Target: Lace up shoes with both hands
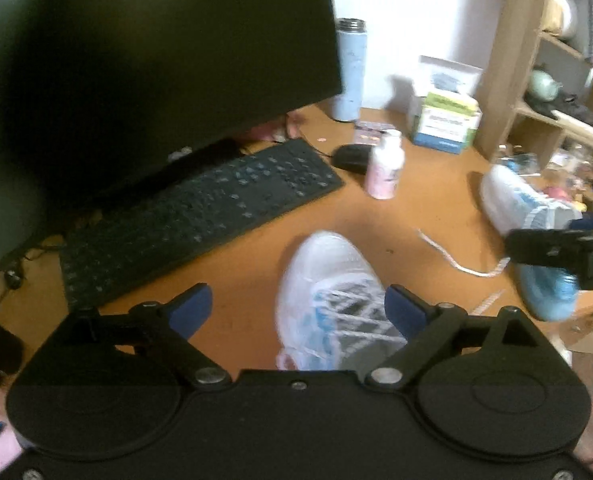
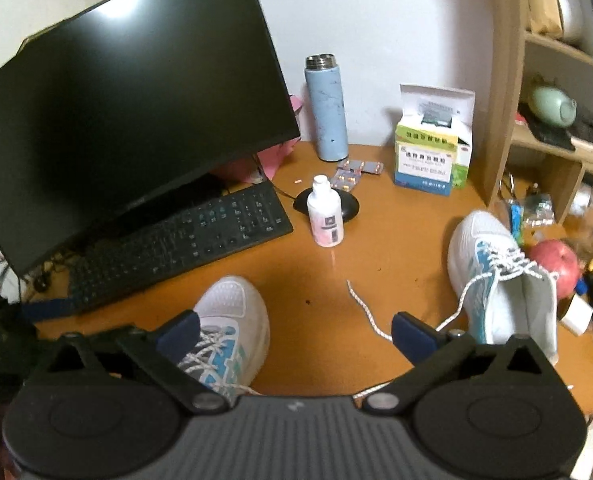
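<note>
- Left gripper (image 1: 298, 306) sat nearest the lens, blue fingers spread wide, nothing between them; it hovered over the near shoe (image 1: 328, 300).
- Right gripper (image 2: 296, 332) was likewise spread and empty, above the desk (image 2: 376, 248) between the two shoes.
- Near shoe lay on the desk front, just right of the keyboard (image 2: 184, 240); toe pointed away toward the wall, long axis running front to back. Lace crossings were visible over its tongue.
- Far shoe (image 2: 496, 280) sat to the right near the shelf (image 2: 500, 80), toe also away, long axis tilted slightly left. Its upper eyelets looked open, and a loose lace end (image 2: 362, 308) trailed across the desk toward the right gripper.
- Whether any bow was tied could not be told; the near shoe's collar was hidden by the gripper body.
- Risk: the thin lace lay flat on the desk, so fingers could close beside it or scrape the wood.
- Risk: pulling the lace one-handed would likely drag the light shoe instead of tightening it.
- Risk: the white bottle (image 2: 326, 216) stood close by and could be tipped by a wide swing.
</note>
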